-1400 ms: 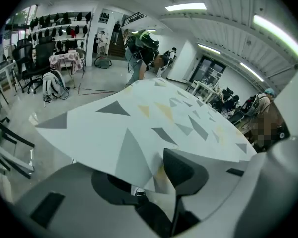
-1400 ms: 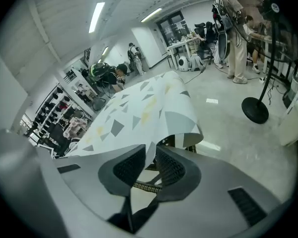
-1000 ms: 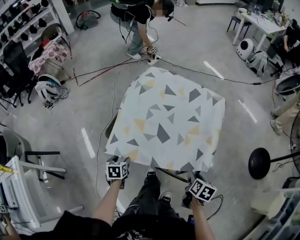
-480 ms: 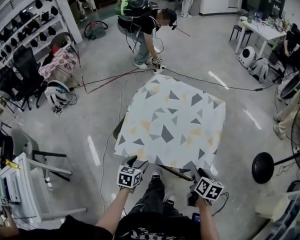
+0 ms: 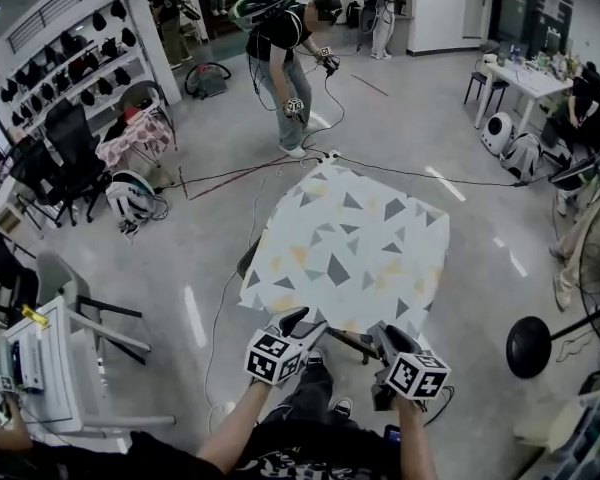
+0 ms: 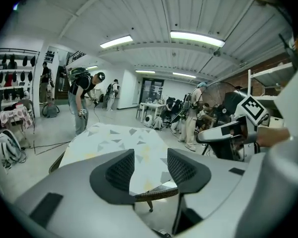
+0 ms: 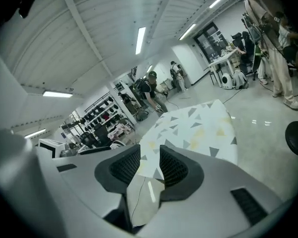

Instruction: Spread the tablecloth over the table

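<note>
The white tablecloth with grey and yellow triangles lies spread flat over the table. It also shows ahead in the left gripper view and the right gripper view. My left gripper is raised off the cloth's near edge, its jaws closing with nothing between them. The table's woven rim shows below it. My right gripper hangs beside the near right corner, its jaws also closing on nothing; only floor and distant cloth show through the gap.
Another person stands upright past the far corner with grippers in both hands. Cables run across the floor there. Chairs stand at the left, a black round stand base at the right, a white table at the back right.
Both my grippers have risen from the cloth's near edge and their jaws have narrowed. The other person has straightened up from the far corner and stepped back.
</note>
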